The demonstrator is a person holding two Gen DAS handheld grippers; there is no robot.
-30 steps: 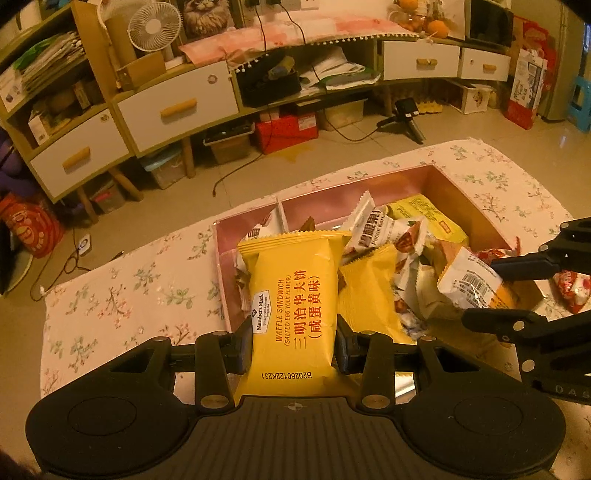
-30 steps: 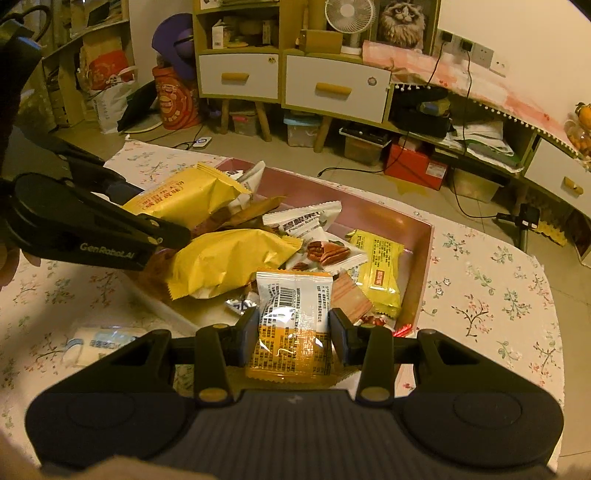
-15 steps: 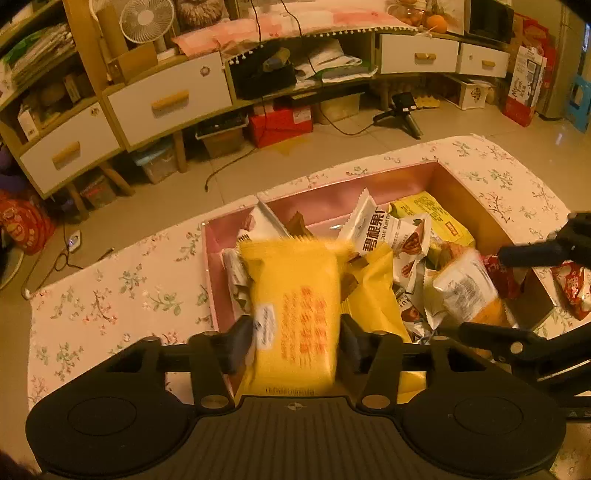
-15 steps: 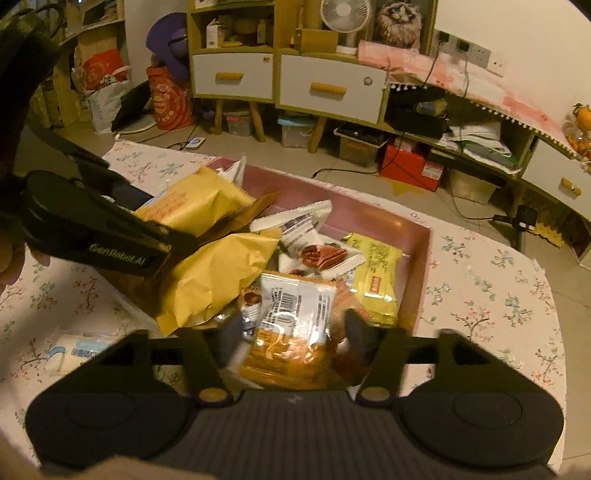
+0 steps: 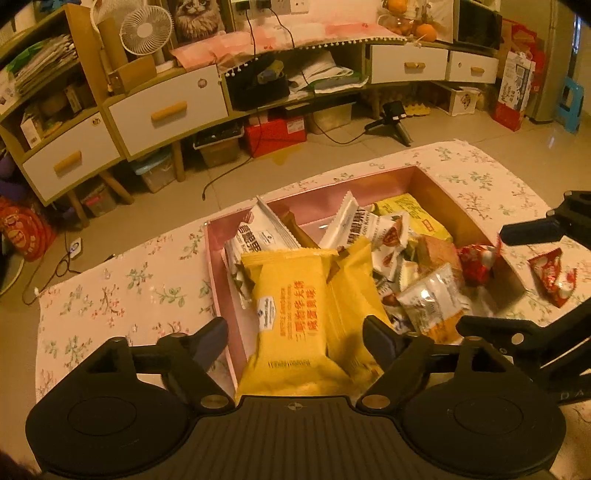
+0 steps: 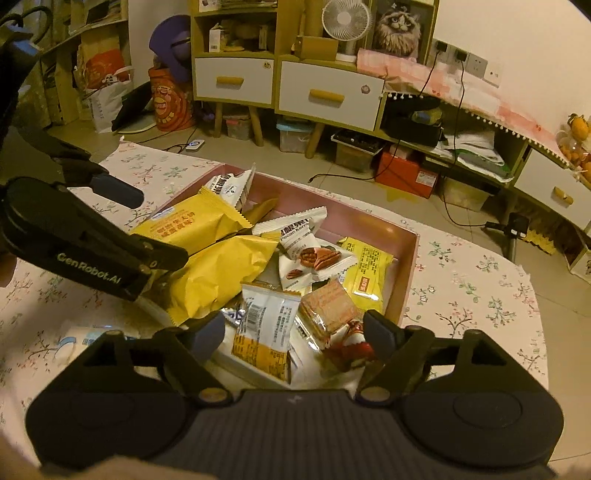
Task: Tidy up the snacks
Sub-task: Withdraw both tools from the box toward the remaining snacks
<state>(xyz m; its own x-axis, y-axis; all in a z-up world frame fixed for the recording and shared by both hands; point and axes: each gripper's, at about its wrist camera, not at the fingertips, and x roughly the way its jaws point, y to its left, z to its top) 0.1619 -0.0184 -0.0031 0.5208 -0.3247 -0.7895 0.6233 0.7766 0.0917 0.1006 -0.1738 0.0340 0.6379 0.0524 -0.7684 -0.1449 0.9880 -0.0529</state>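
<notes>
A pink box [image 5: 217,280] on the floral tablecloth holds several snack packets. A yellow waffle-sandwich packet [image 5: 291,317] lies on top of the pile at the box's near left. My left gripper [image 5: 295,339] hangs over it; its jaws are opening, and the packet lies between the fingers, which do not touch it. A silver and orange packet [image 6: 266,328] lies at the near edge of the box [image 6: 406,280]. My right gripper [image 6: 294,335] is above it with jaws opening, clear of the packet. Each gripper shows in the other's view: right gripper [image 5: 480,280], left gripper [image 6: 162,227].
A red wrapped snack [image 5: 552,277] lies on the tablecloth [image 5: 122,295] right of the box. A white packet [image 6: 74,339] lies on the cloth left of the box. Beyond the table are drawer cabinets [image 5: 166,110], a fan [image 5: 146,31] and a small tripod [image 5: 391,118] on the floor.
Both grippers went from shut to open. The yellow packet left my left gripper and the silver and orange packet left my right one; both now lie in the box.
</notes>
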